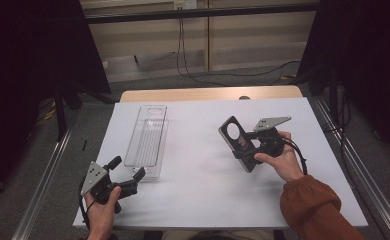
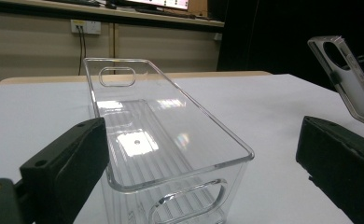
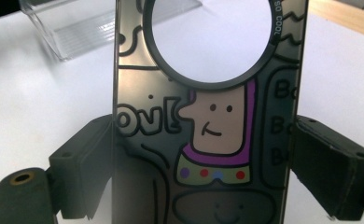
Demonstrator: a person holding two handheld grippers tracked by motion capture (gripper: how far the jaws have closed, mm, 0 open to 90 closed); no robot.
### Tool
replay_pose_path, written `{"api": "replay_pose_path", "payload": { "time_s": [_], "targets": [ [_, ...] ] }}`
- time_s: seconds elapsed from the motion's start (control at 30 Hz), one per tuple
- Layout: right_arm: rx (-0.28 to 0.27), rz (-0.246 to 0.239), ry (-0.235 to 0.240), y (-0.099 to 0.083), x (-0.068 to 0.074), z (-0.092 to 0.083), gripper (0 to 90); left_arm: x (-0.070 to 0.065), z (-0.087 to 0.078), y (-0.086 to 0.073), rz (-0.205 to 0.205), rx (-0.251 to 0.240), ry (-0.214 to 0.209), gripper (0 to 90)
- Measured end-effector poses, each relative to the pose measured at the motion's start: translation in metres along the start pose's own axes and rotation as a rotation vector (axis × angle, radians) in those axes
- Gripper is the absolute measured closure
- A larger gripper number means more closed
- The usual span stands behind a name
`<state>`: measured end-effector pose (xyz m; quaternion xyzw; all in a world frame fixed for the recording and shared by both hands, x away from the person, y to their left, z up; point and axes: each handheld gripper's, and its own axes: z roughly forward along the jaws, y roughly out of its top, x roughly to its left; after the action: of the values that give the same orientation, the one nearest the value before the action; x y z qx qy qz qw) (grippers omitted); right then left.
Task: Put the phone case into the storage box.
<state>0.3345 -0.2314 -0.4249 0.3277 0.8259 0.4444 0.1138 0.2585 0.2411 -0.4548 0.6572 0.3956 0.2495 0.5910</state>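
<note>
Dark, glossy plastic makes up the phone case (image 1: 238,141), a flat rectangular shell with a large round camera cut-out near its top end; it sits right of centre in the high view, tilted up off the white table (image 1: 193,165) and clamped across its width by the right gripper (image 1: 255,145). In the right gripper view the case (image 3: 208,130) stands upright through the middle of the frame, its smooth back printed with black-outlined cartoon drawings: a beige face with a purple border, a row of coloured dots below it, and bubble lettering at the left. Both black jaws press against its long edges, so the gripper holds it firmly at a fairly wide spread. At the lower left of the high view the left gripper (image 1: 128,176) has its jaws spread wide with nothing between the pads, pointed at the near end of a clear plastic bin (image 1: 147,137). That bin is long, narrow and rigid, with rounded corners, a ribbed floor and an oval handle slot in each end wall; in the left gripper view the bin (image 2: 171,140) lies centre frame, glinting with reflections.
</note>
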Motion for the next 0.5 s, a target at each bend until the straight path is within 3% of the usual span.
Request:
{"api": "replay_pose_path", "payload": {
  "time_s": [0.1, 0.27, 0.4, 0.5],
  "targets": [
    [-0.041, -0.007, -0.014, -0.0011, 0.0025, -0.0023, 11.9, -0.0003, 0.0001, 0.0004, 0.005, -0.001, -0.003, 2.7],
    [-0.06, -0.013, -0.001, -0.0034, 0.0042, -0.0025, 11.9, -0.0016, 0.0012, 0.0008, -0.005, -0.013, -0.004, 2.7],
    [-0.076, 0.001, -0.004, -0.0068, 0.0052, -0.0011, 11.9, -0.0005, -0.0008, 0.0018, 0.028, 0.001, -0.024, 2.7],
    [-0.104, -0.001, -0.003, -0.0088, 0.0082, -0.0031, 11.9, -0.001, -0.0006, 0.0024, 0.027, -0.001, -0.026, 2.7]
  ]
}}
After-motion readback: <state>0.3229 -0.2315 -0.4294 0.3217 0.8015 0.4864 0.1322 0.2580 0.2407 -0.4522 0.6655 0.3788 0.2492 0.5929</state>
